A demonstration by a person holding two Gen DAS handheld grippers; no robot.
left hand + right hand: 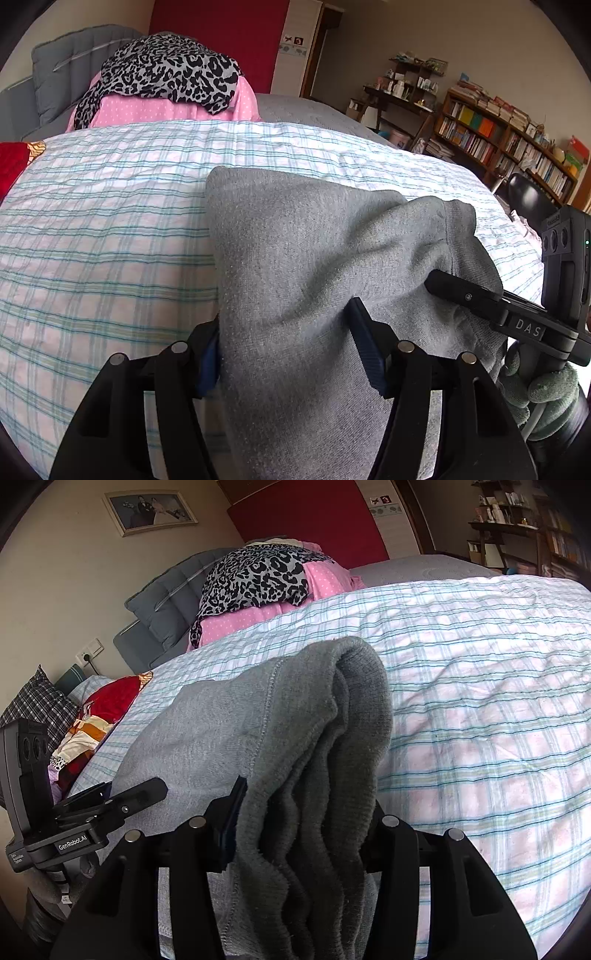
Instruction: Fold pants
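— Two grippers, both clamped on the same grey pants (295,266). Start at the left of the left wrist view?

— Plaid bedspread (103,229) fills that side, with a red cloth (13,162) at its far left edge. Behind it sits a leopard-print garment (166,70) on top of a pink dotted one (147,109).

— And the left gripper (284,347)?

— Its blue-padded fingers (365,347) pinch a thick fold of the pants, which drape over the bedspread in front of it.

— Further right?

— The right gripper (461,291) bites the pants' hem edge, a gloved hand (539,387) holding its handle. A bookshelf (509,144) stands against the wall behind.

— Now the right wrist view.

— At the left, the other gripper's black finger lies on the grey cloth. In the middle the right gripper (303,819) is closed on a bunched stack of the ribbed waistband layers (332,775). To the right, only plaid bedspread.
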